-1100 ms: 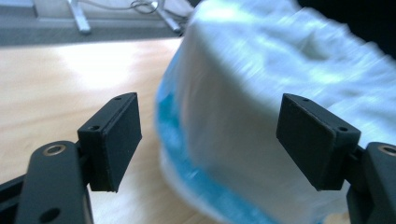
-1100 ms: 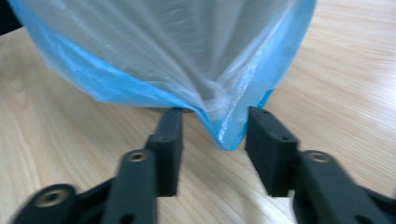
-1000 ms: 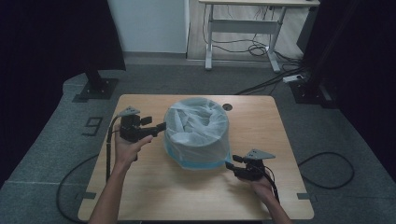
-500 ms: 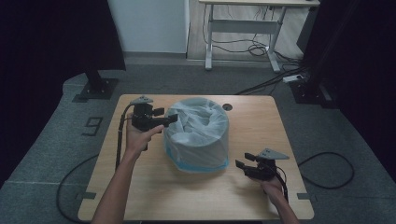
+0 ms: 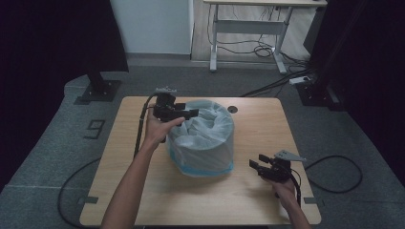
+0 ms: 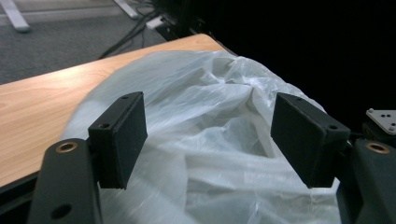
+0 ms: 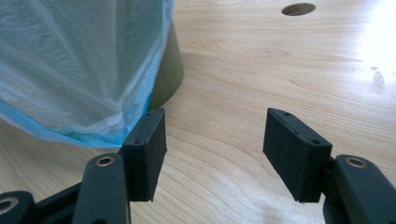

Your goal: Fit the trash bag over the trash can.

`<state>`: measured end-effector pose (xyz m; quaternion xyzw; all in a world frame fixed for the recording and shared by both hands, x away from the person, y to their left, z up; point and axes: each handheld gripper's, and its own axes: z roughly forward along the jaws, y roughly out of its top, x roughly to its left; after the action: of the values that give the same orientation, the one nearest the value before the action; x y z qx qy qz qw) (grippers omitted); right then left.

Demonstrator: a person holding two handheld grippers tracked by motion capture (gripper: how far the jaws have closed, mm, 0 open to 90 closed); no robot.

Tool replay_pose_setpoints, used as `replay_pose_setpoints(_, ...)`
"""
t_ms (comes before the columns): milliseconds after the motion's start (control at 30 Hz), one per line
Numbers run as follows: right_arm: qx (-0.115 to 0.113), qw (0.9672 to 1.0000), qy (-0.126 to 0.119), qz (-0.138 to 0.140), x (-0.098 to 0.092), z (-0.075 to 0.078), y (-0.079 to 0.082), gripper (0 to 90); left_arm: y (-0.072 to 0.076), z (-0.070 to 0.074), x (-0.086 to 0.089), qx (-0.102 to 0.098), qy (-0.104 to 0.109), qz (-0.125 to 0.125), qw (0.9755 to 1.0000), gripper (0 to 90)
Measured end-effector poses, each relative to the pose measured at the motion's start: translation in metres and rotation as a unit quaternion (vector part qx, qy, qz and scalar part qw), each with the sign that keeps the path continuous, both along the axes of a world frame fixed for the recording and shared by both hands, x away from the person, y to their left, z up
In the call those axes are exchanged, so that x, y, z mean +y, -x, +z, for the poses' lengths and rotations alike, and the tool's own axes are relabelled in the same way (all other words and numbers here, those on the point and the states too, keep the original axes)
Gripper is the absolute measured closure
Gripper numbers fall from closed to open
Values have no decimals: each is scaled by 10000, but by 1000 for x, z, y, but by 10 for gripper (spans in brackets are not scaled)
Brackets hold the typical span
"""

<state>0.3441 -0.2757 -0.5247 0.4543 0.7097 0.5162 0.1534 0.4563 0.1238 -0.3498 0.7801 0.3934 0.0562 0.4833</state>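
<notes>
- Bin (image 5: 203, 155) with white plastic liner (image 5: 205, 126) sits mid-table (image 5: 267, 200), slightly toward the 9 o'clock side of centre. Liner is draped over the rim and down the outside; its blue hem (image 5: 210, 171) is near the base.
- Left gripper (image 5: 184, 114) is at the bin's 10 o'clock rim, pointing toward 3 o'clock across the opening. Jaws stand wide, and have just been easing closed a little. In the left gripper view the crumpled liner (image 6: 219, 140) lies below and beyond the pads (image 6: 119, 135); nothing pinched between them.
- Right gripper (image 5: 255, 167) is at the bin's 4 o'clock, just beside it, low over the tabletop, pointing toward 9 o'clock. Jaws wide, bare wood (image 7: 224, 154) between the pads (image 7: 148, 149). Liner hem (image 7: 70, 133) and olive bin wall (image 7: 167, 74) sit just at 10 o'clock of its left pad in the right gripper view; cannot tell whether the pad touches the hem.
- Cable hole (image 5: 232, 109) in the tabletop at the bin's 1 o'clock.
- Cables (image 5: 143, 129) trail from both grippers off the near edge.
</notes>
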Motion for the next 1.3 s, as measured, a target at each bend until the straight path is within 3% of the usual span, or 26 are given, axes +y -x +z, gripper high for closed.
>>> replay_pose_setpoints(333, 17, 9999, -45, -99, -5, -1, 0, 387, -24, 7, -37, 286, -377, -249, 9986, 257)
replay_pose_setpoints(500, -45, 9999, 104, -11, -2, 1, 1, 388, -31, 3, -53, 395, -508, -306, 9975, 261)
replay_pose_setpoints(700, 8, 10000, 96, -21, -2, -1, 0, 390, -36, -7, -66, 587, -647, -447, 9952, 262)
replay_pose_setpoints(867, -23, 9998, 203, 37, 3, -2, 1, 390, -41, -18, -79, 842, -1133, -458, 9889, 273)
replay_pose_setpoints(1200, 23, 9996, 260, 51, 3, -4, 0, 390, -46, -32, -94, 1111, -1461, -560, 9814, 283)
replay_pose_setpoints(1300, -21, 9997, 250, 7, 3, -4, 0, 391, -46, -36, -98, 1195, -1660, -522, 9775, 283)
